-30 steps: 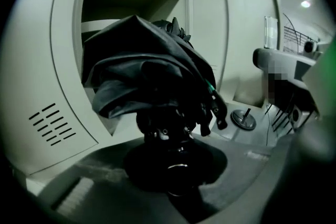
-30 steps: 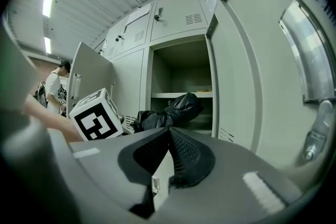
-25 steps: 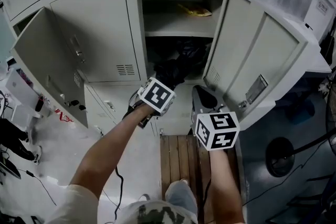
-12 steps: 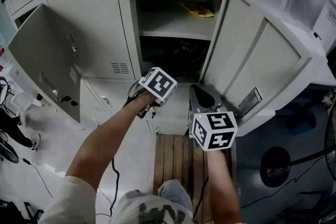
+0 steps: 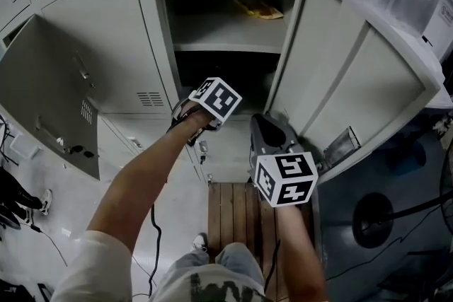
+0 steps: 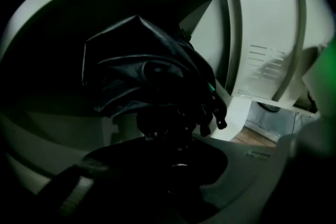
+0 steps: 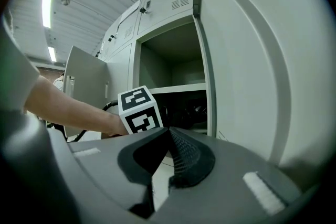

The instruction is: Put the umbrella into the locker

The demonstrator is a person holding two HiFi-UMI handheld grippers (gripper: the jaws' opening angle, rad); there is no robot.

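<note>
You're most of the way there: the umbrella [image 6: 142, 71] is inside the locker [image 5: 152, 25], in the dark lower compartment under the shelf [image 5: 212, 35], with the door [image 5: 340, 74] swung wide on the right. Whether it rests on the compartment floor I can't tell. What's left, by my reading, is to settle it there, let go and bring your hand out. Closing the door isn't asked for. Your left gripper [image 6: 167, 136] points down into that lower opening. Its jaws look clenched on the umbrella's dark handle end, though that view is murky and the exact contact is hard to make out. Your right gripper [image 7: 169, 136] hangs outside beside the door, jaws pressed together on nothing. The umbrella is black, folded short and not strapped tight. Its canopy bunches in loose, glossy folds, and knobbed rib tips poke out on the side toward the locker's right wall. It fills much of the opening, so I'd expect the cloth to flop and catch rather than slide in neatly. In the head view it is all but lost in shadow. A yellow thing [image 5: 258, 8] lies on the shelf above, well apart from it.
</note>
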